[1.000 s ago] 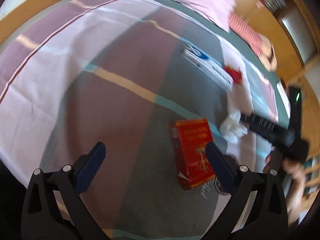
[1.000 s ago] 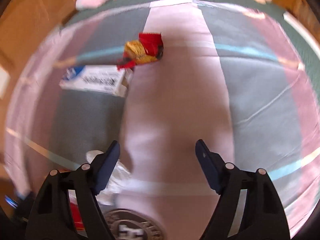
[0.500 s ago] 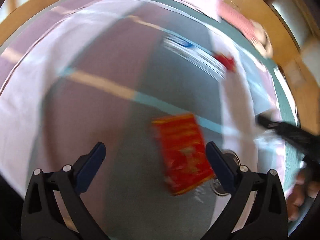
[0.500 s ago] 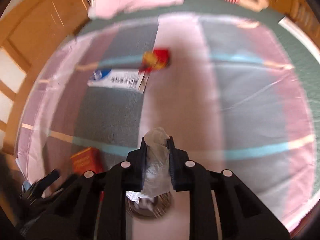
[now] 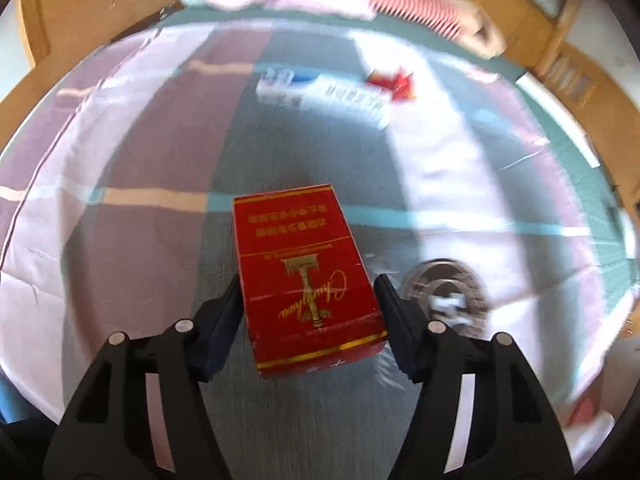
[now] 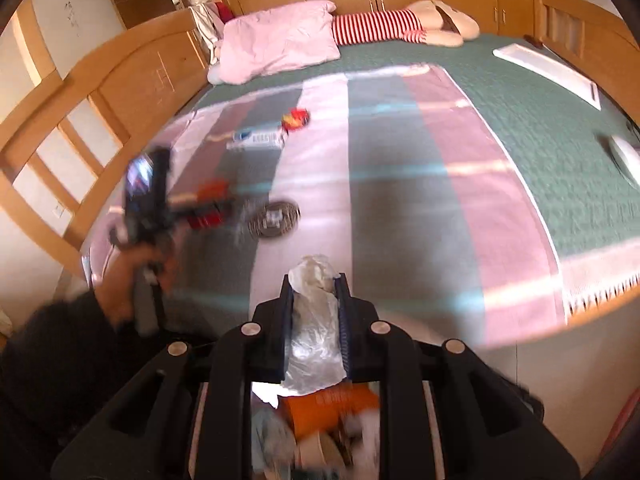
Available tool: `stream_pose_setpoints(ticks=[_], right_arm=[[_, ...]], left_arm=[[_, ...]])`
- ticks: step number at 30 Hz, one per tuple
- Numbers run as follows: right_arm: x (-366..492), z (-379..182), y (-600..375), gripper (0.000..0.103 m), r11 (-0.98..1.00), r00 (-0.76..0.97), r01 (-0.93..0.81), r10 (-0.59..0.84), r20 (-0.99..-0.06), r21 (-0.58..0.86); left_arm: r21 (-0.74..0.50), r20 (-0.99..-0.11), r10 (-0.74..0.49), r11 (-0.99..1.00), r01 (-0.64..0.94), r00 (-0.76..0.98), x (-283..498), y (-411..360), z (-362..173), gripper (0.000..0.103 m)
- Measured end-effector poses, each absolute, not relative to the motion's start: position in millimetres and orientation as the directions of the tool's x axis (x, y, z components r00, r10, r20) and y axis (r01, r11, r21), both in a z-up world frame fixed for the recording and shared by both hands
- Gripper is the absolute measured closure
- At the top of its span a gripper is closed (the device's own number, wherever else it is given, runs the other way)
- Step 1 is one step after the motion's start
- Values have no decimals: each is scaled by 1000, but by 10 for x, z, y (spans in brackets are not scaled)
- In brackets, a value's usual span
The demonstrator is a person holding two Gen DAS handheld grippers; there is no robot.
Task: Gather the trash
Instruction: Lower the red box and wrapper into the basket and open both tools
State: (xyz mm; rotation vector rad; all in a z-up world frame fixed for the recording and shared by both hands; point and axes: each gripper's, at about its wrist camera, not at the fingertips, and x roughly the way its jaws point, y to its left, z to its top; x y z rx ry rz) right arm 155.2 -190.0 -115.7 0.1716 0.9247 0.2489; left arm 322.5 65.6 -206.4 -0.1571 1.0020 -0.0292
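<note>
A red cigarette box (image 5: 306,272) lies on the striped bed cover, between the fingers of my left gripper (image 5: 308,300), whose jaws stand close on either side of it; whether the pads touch it I cannot tell. It also shows in the right wrist view (image 6: 210,204). My right gripper (image 6: 316,292) is shut on a crumpled white tissue (image 6: 316,320), held off the bed's near edge above a bin of trash (image 6: 320,432). A white and blue box (image 5: 324,94) and a red snack wrapper (image 5: 394,82) lie farther up the bed.
A round metal dish (image 5: 444,292) sits on the cover right of the red box. A pink pillow (image 6: 280,40) and a striped plush toy (image 6: 400,26) lie at the headboard. Wooden bed rails (image 6: 80,120) run along the left side.
My right gripper closed on the tissue, lifted it and pulled back off the bed over the bin. My left gripper moved in around the red box and its jaws narrowed.
</note>
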Motion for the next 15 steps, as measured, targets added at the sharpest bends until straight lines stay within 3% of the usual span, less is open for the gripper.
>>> stream_pose_setpoints(ticks=[3,5,7,10,15], right_arm=[[1313,-1397,-1950,79,958,520,-110,283,-806,266],[1201,-1549,-1986,71,961,482,-84,270,-834,263],[1010,-1562,-2084,52,957,491,-50,271,-828,284],[879,-1372,-2310,40,947,578,4,259,-774,320],[804,-1021,-2546,36,949,687,51,192,-701,310]], left_arm=[[-201,-772,-185,979,42,609,2868,635,-1719,39],[-244,-736,-258,964,111,626,2598,546,-1550,39],[-287,-715,-344,938,194,608,2334,418,-1446,39],[-329,-700,-451,892,310,554,2010,157,-1353,39],[-412,-693,-644,722,555,323,1637,-389,-1354,38]])
